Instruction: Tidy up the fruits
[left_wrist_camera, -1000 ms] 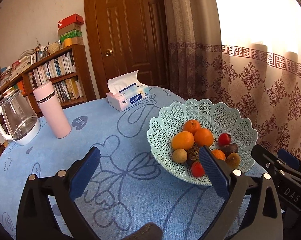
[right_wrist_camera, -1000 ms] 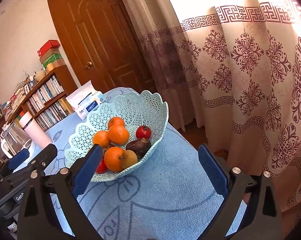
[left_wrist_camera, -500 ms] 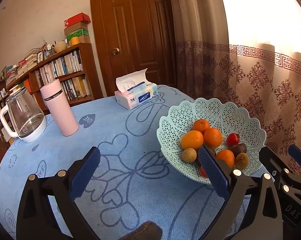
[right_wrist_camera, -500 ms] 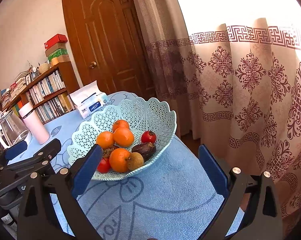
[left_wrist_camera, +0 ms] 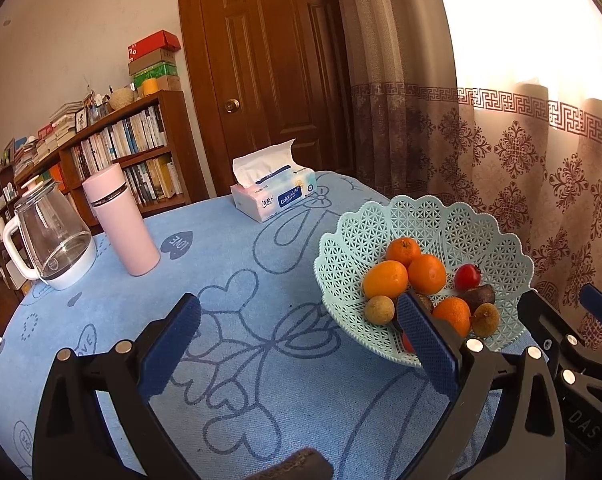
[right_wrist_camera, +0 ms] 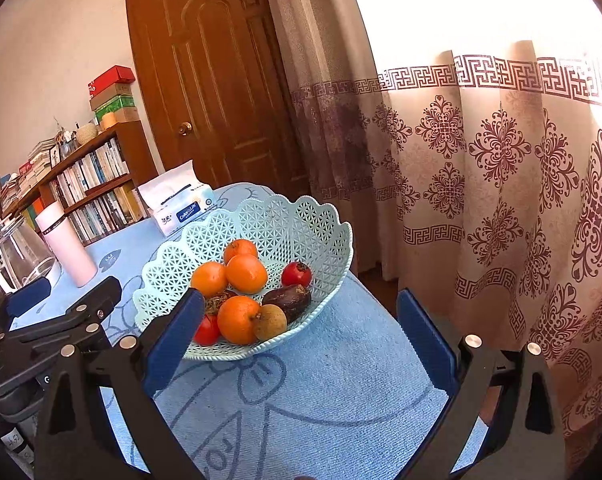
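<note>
A pale green lattice basket (left_wrist_camera: pixel 453 220) (right_wrist_camera: pixel 285 216) stands on the blue tablecloth near the table's right edge. It holds several oranges (left_wrist_camera: pixel 426 274) (right_wrist_camera: pixel 245 273), red tomatoes (left_wrist_camera: pixel 467 275) (right_wrist_camera: pixel 296 274), brown longans (left_wrist_camera: pixel 379 309) (right_wrist_camera: pixel 269 322) and a dark purple fruit (right_wrist_camera: pixel 289 300). My left gripper (left_wrist_camera: pixel 297 326) is open and empty above the cloth, left of the basket. My right gripper (right_wrist_camera: pixel 297 318) is open and empty, just in front of the basket.
A tissue box (left_wrist_camera: pixel 273 192), a pink flask (left_wrist_camera: pixel 121 220) and a glass kettle (left_wrist_camera: pixel 49 236) stand at the table's far side. A bookshelf (left_wrist_camera: pixel 113 148), a wooden door and a patterned curtain (right_wrist_camera: pixel 501 184) lie beyond. The table edge (right_wrist_camera: pixel 381 304) drops off right of the basket.
Both grippers have pulled back and risen a little, so the basket looks smaller and further away. Both stay open and empty.
</note>
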A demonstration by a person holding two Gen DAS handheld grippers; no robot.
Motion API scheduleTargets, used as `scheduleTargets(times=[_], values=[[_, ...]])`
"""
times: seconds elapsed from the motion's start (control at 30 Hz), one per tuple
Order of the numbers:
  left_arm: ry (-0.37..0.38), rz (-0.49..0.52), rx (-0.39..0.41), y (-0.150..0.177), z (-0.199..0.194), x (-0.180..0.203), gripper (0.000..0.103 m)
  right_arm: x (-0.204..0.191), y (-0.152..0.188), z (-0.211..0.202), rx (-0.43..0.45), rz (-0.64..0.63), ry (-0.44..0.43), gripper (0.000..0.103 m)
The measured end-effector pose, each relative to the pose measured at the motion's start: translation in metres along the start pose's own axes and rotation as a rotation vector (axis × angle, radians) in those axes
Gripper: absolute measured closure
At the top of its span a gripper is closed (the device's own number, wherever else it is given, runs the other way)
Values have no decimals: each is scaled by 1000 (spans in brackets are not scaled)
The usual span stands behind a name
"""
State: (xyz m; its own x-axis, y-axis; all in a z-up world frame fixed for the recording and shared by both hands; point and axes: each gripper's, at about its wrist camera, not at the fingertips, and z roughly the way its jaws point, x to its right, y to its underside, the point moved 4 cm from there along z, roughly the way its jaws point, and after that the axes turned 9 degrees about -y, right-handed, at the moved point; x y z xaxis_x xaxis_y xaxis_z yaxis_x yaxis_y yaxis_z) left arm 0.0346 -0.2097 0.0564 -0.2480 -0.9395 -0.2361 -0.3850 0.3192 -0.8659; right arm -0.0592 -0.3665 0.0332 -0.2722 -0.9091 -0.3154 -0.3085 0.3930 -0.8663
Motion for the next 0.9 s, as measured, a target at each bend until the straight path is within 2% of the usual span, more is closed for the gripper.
scheduleTargets(times=[0.9], values=[[-5, 12, -3, 2, 0, 0, 5, 2, 0, -1, 0, 6, 14, 5]])
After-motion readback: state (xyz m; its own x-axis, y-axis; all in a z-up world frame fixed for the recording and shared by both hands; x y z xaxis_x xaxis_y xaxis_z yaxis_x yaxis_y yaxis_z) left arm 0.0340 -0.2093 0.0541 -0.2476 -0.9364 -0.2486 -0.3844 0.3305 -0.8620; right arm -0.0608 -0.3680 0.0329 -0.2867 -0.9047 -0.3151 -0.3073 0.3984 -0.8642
